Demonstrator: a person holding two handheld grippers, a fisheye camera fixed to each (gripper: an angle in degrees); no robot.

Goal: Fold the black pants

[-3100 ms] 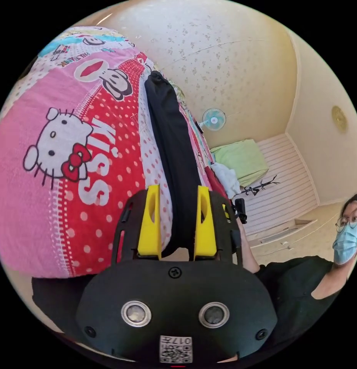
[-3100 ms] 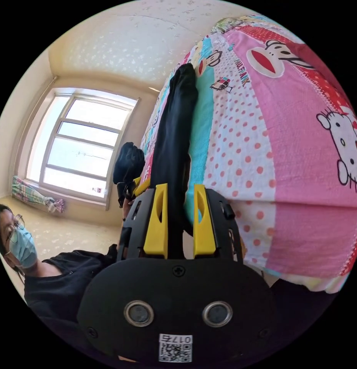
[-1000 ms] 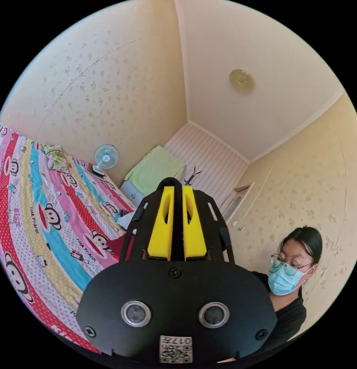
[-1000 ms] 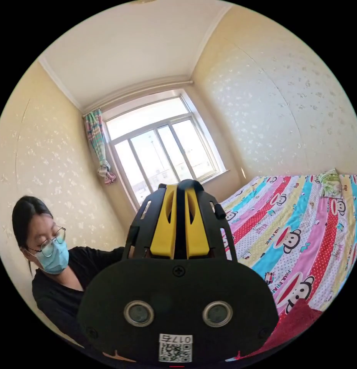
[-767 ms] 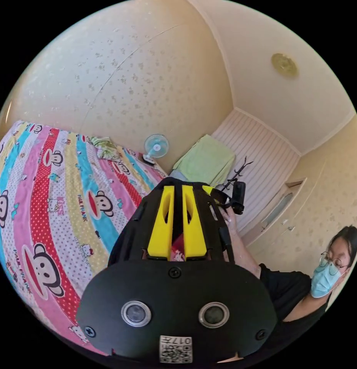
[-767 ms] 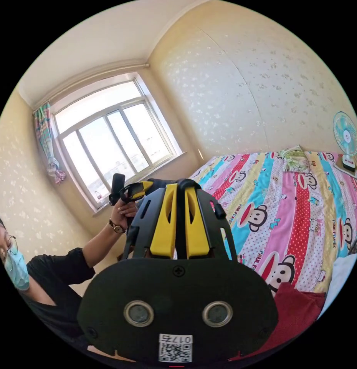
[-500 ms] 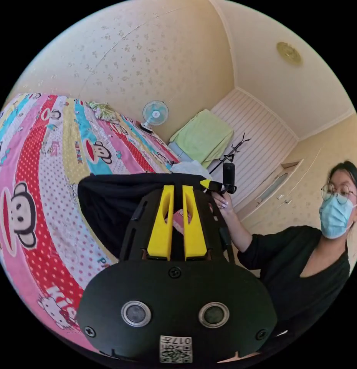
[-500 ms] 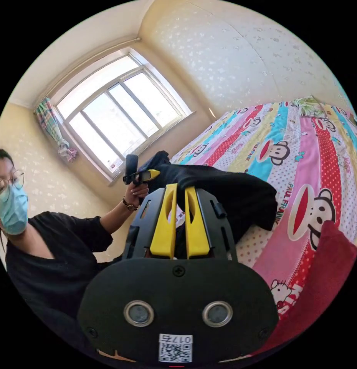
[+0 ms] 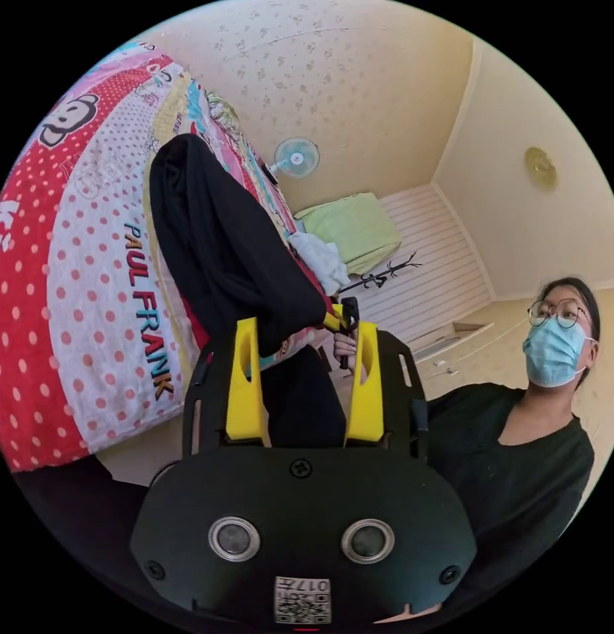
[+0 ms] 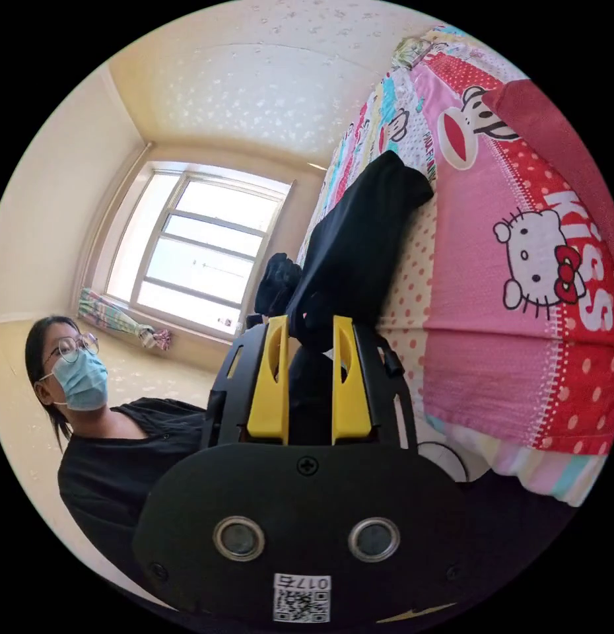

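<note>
The black pants [image 9: 221, 244] are lying lengthwise away across the bedspread [image 9: 89, 277]; the left gripper [image 9: 306, 343] is standing wide, the right gripper [image 10: 306, 337] narrower, cloth passing between both.

The left gripper [image 9: 306, 330] has its yellow jaws spread wide apart, black cloth hanging between them without either jaw pressing it. The right gripper [image 10: 306, 333] holds its jaws closer together with a gap still open, dark cloth bunched in it. Seen from the left gripper view, the person's hand [image 9: 343, 343] grips the other tool's handle just beyond the jaws.
</note>
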